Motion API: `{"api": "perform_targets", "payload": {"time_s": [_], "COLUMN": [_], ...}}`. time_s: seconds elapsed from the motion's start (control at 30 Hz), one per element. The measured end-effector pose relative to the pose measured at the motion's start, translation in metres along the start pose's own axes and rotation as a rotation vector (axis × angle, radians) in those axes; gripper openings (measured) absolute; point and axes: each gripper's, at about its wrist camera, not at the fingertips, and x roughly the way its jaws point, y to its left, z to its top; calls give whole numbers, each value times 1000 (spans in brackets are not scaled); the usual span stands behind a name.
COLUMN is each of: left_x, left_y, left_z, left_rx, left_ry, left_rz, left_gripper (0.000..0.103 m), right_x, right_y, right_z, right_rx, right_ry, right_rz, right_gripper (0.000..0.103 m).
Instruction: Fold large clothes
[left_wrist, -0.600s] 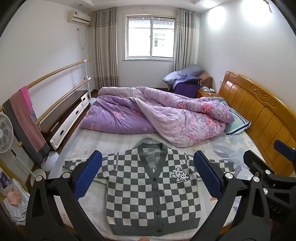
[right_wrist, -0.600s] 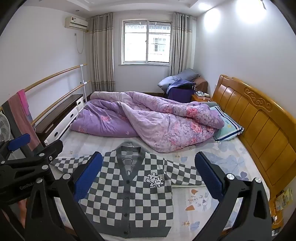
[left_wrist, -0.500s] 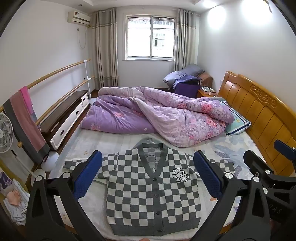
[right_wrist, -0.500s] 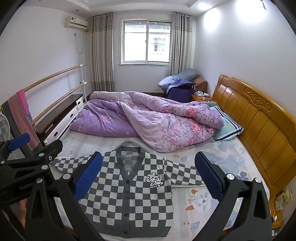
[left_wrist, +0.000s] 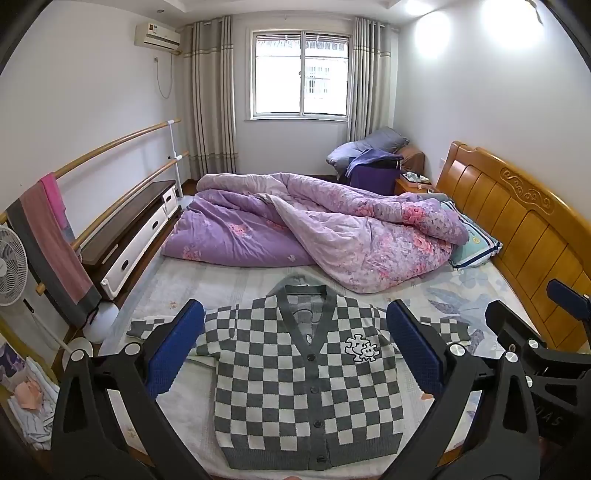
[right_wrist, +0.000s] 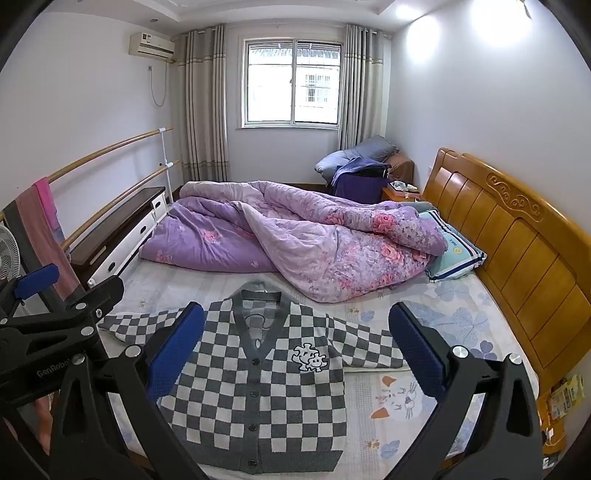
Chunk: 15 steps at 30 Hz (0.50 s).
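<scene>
A grey and white checkered cardigan (left_wrist: 306, 380) (right_wrist: 258, 391) lies flat and buttoned on the near part of the bed, front up, both sleeves spread sideways. A small puzzle-piece patch sits on its chest. My left gripper (left_wrist: 295, 354) hovers above the cardigan with its blue-padded jaws wide open and nothing between them. My right gripper (right_wrist: 295, 354) is also open and empty, held above the cardigan's right half. Each gripper shows at the edge of the other's view.
A crumpled purple floral quilt (left_wrist: 314, 229) fills the far half of the bed (right_wrist: 436, 398), with a pillow (left_wrist: 474, 247) by the wooden headboard (left_wrist: 517, 229). A low cabinet (left_wrist: 129, 236), wall rails with a hanging towel and a fan (left_wrist: 11, 266) stand on the left.
</scene>
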Motion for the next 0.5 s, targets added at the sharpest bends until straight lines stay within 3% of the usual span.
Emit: {"api": "perform_targets", "payload": {"time_s": [0.5], "left_x": [-1], "left_y": [1], "left_z": [-1], "left_rx": [1], "left_ry": [-3], "left_rz": [1], "left_gripper": [98], "right_x": [0], "right_y": [0], "right_z": [0], "right_rx": [0], "right_ry": [3], "right_rz": [-2], "right_gripper": [96]}}
